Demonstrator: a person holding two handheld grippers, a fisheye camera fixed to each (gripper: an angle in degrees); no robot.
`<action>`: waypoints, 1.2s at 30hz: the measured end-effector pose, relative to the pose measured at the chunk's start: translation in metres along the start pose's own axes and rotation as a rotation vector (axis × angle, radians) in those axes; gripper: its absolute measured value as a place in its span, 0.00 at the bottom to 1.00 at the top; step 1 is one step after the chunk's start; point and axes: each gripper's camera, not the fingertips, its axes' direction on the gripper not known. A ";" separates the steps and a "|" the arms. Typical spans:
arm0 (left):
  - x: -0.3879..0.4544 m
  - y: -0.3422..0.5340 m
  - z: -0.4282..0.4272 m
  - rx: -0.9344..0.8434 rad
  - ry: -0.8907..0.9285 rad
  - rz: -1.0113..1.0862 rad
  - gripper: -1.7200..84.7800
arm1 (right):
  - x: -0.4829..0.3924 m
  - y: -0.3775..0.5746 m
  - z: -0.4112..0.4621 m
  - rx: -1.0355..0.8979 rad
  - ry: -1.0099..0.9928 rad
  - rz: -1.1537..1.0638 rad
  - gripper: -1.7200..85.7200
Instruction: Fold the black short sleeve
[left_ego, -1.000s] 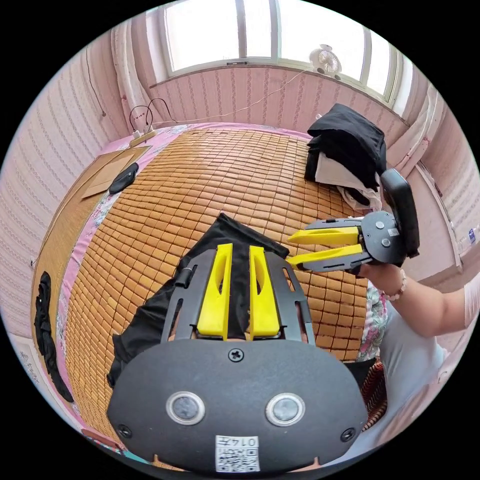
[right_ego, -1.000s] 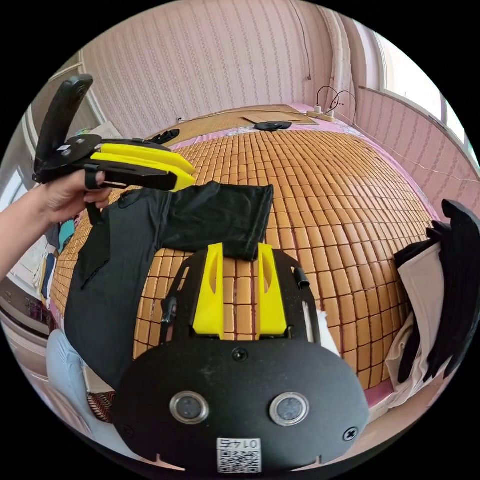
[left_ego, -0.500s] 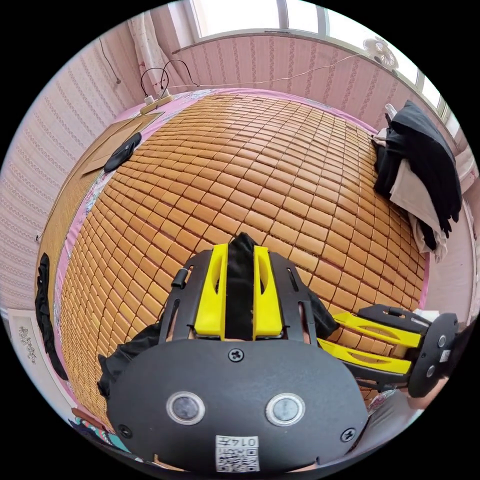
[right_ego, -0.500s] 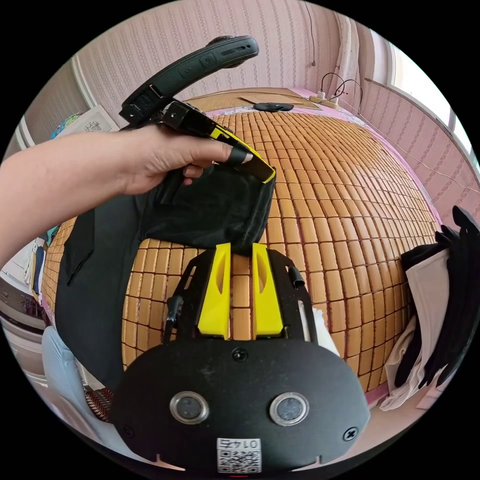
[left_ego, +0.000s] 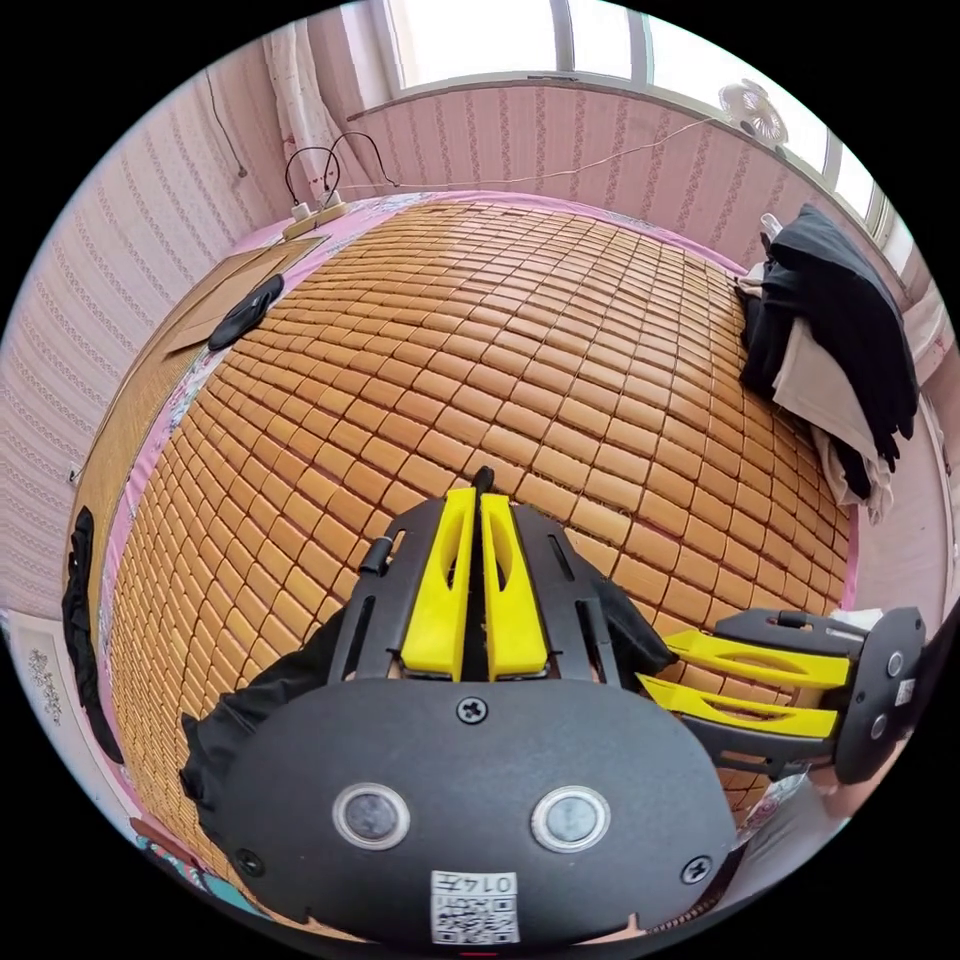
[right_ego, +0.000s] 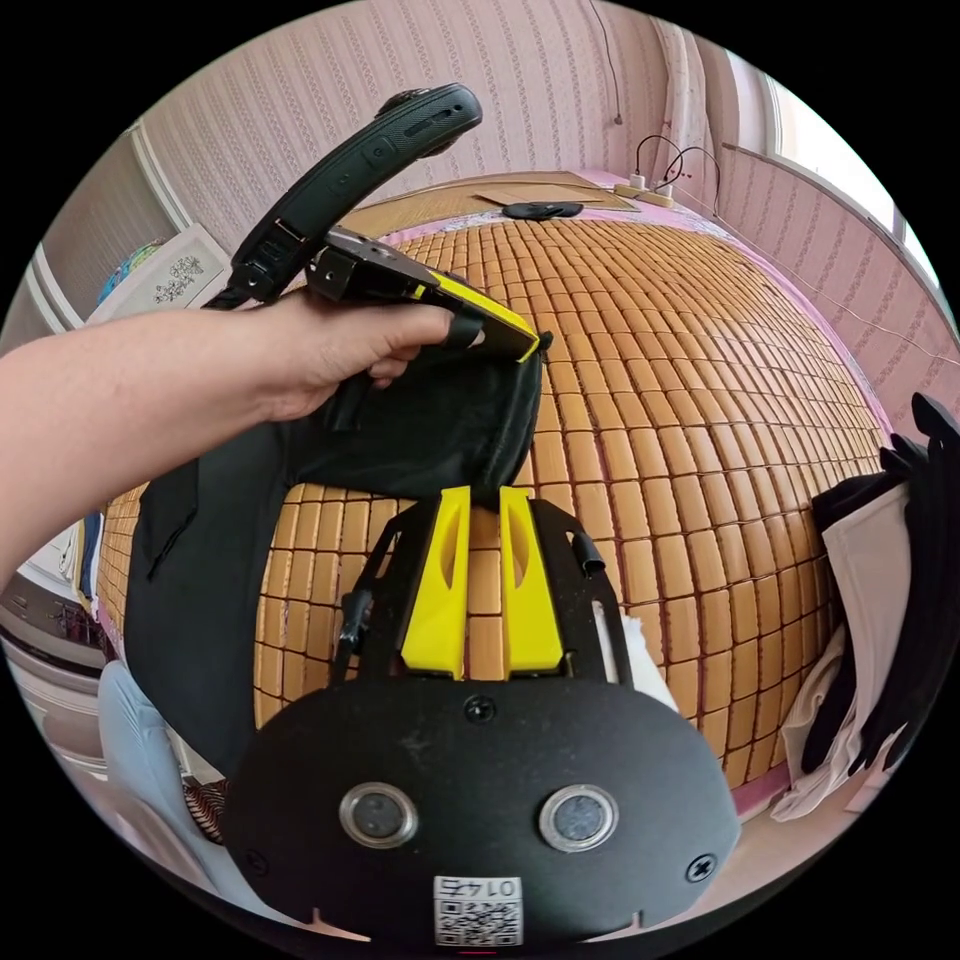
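Lying across the near left part of the bed, the black short-sleeved shirt (right_ego: 210, 520) has one sleeve reaching toward the middle of the woven bamboo tile mat (right_ego: 680, 400) that covers the bed. The left gripper (left_ego: 477, 498) is clamped on the far corner of that sleeve, a sliver of black cloth pinched between its nearly closed yellow jaws. The right gripper (right_ego: 482, 500) sits at the sleeve's near corner, its jaws parted with the hem just between the tips but not yet squeezed.

By the look of it, the step in hand is taking hold of the sleeve to fold it in over the body. The next move calls for the right gripper to close on the hem, then for both to carry the sleeve evenly across.

A heap of black and cream clothes (left_ego: 835, 330) lies at the bed's far right edge.
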 end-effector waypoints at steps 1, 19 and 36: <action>-0.001 0.001 -0.002 0.002 -0.004 -0.001 0.01 | 0.000 0.000 -0.001 0.009 0.001 -0.002 0.06; -0.103 0.186 -0.193 0.284 -0.038 -0.158 0.01 | -0.052 0.003 -0.059 0.350 -0.276 -0.135 0.04; -0.132 0.501 -0.137 0.159 0.100 -0.504 0.01 | -0.204 0.033 0.034 -0.138 -0.459 -0.569 0.05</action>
